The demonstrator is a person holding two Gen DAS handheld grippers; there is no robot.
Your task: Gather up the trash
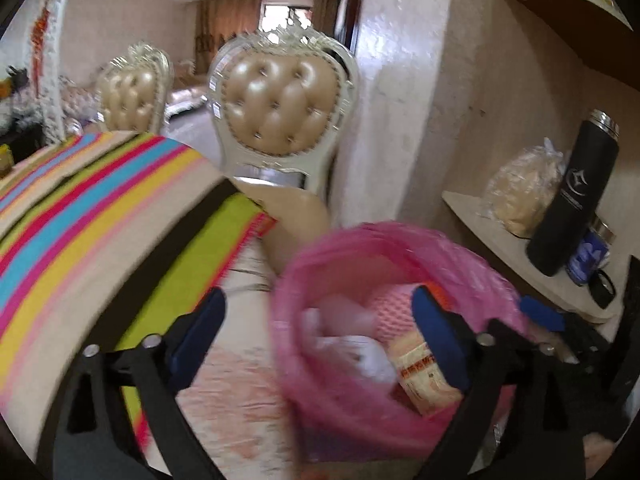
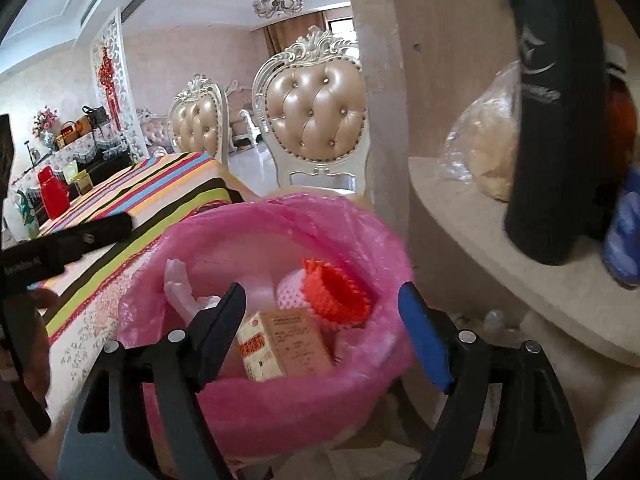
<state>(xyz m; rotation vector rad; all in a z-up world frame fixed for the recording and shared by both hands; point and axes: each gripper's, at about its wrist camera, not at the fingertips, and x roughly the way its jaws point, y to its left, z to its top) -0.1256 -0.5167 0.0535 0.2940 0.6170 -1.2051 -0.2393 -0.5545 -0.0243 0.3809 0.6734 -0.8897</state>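
Both tools are hanging open and empty over the pink-lined bin (image 2: 272, 320) at lower centre: the left tool (image 1: 320, 340) spread widest, the right tool (image 2: 324, 332) above the carton (image 2: 280, 344) lying inside. I judge clearing the liner's rim before withdrawing would avoid snagging it.

Below me stands the trash bin (image 2: 280, 400), lined with a crinkled pink bag (image 2: 352, 224) folded over its rim. Inside lie a tilted cream carton (image 2: 280, 340), crumpled white paper (image 2: 180, 284), and pink (image 2: 290, 290) and orange foam nets (image 2: 336, 292).
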